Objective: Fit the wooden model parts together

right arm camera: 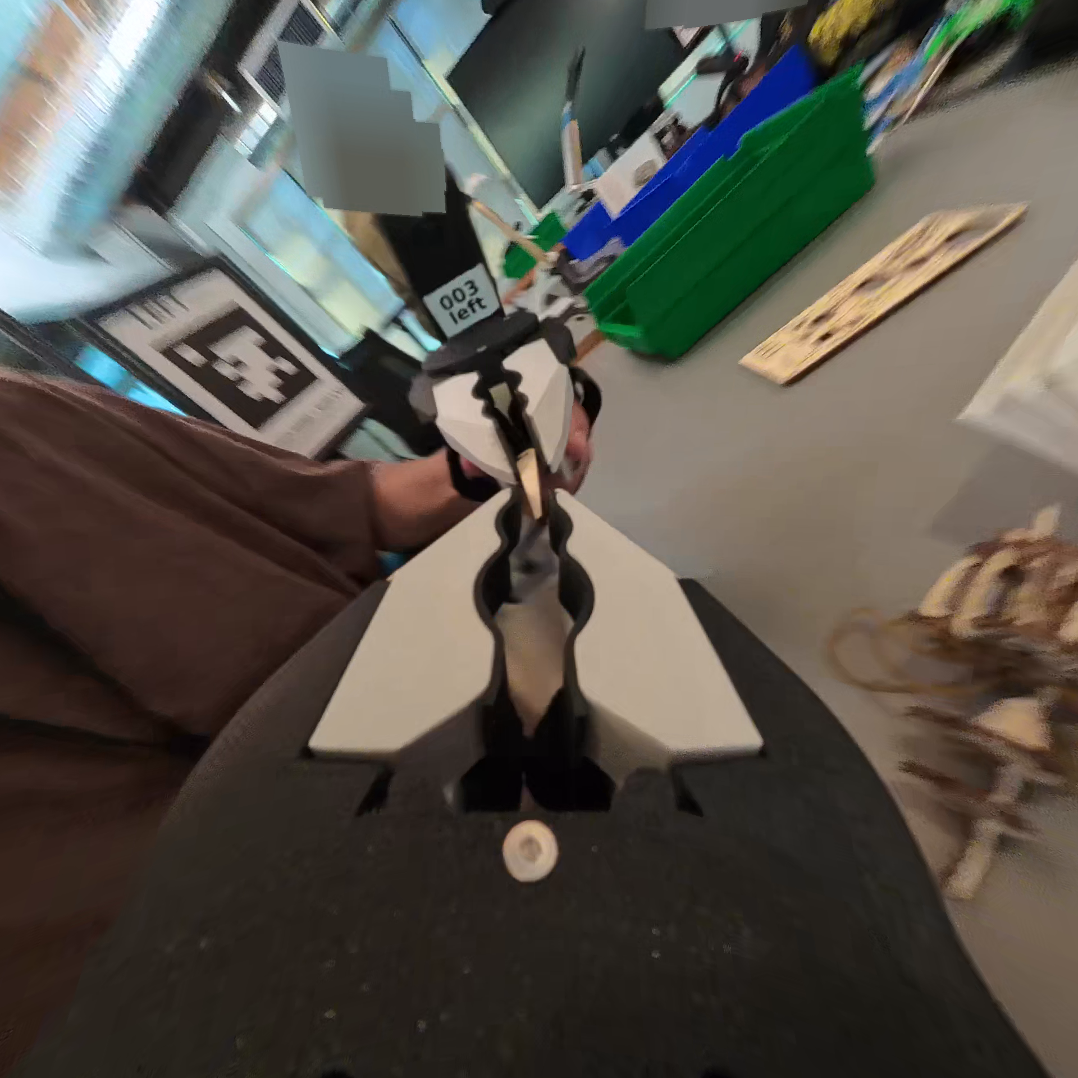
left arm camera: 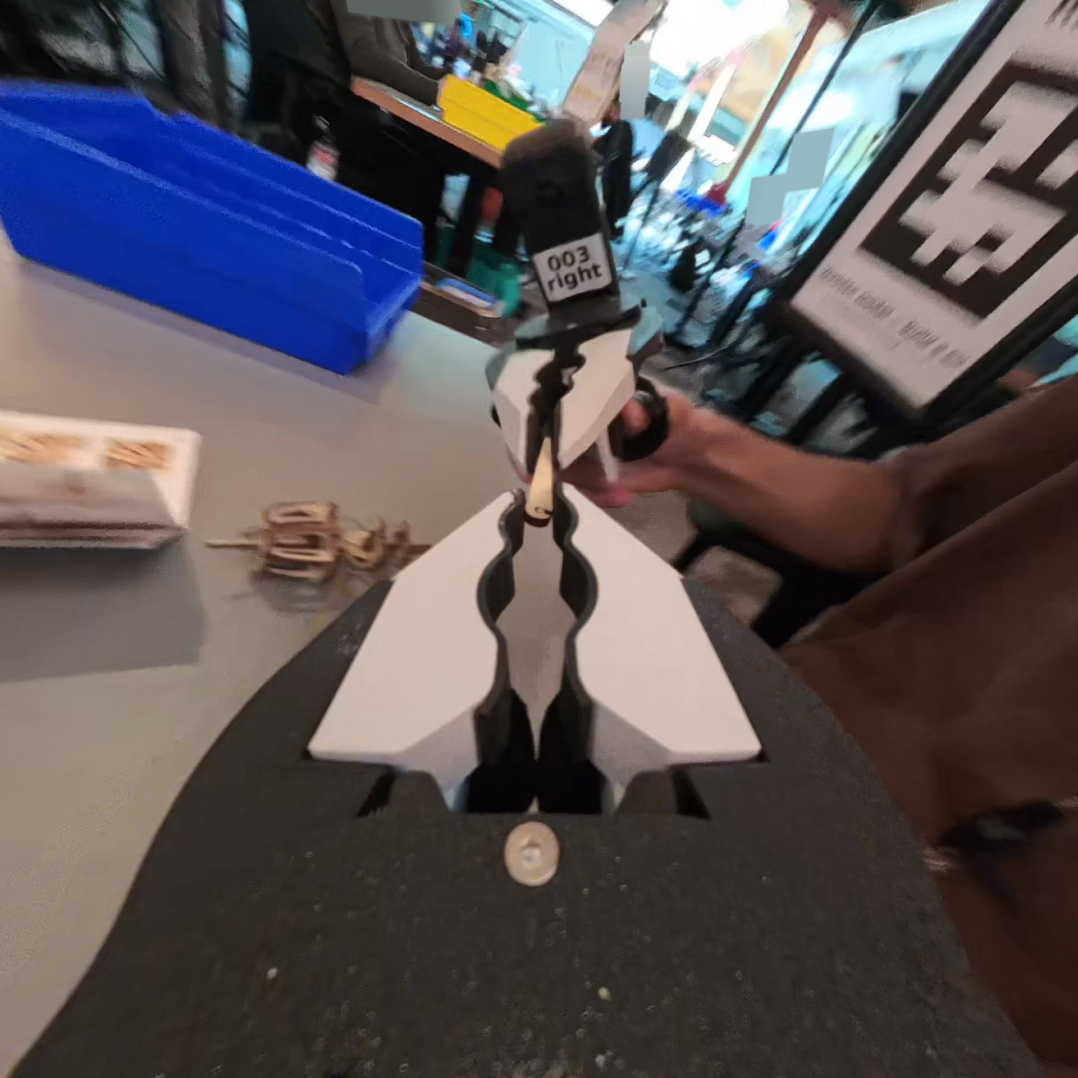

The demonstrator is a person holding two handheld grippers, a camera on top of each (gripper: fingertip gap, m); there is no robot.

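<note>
Pale wooden strip (left arm camera: 539, 487), thin with a dark notched end, is pinched by my right gripper (left arm camera: 545, 461) above the grey table (left arm camera: 175, 671); my left gripper (right arm camera: 528, 472) clamps another wooden piece (right arm camera: 532, 481) meeting it; their joint is hidden, and the wooden heap (left arm camera: 309, 542) beside them is blurred.

Each hand-held gripper, right (left arm camera: 545, 466) and left (right arm camera: 528, 466), bears a small white printed label (left arm camera: 574, 273); a marker board (left arm camera: 956, 233) carries blurred print.

Two tongs (left arm camera: 534, 501) (right arm camera: 534, 507); one blue bin (left arm camera: 204, 221); one green bin (right arm camera: 729, 233).
</note>
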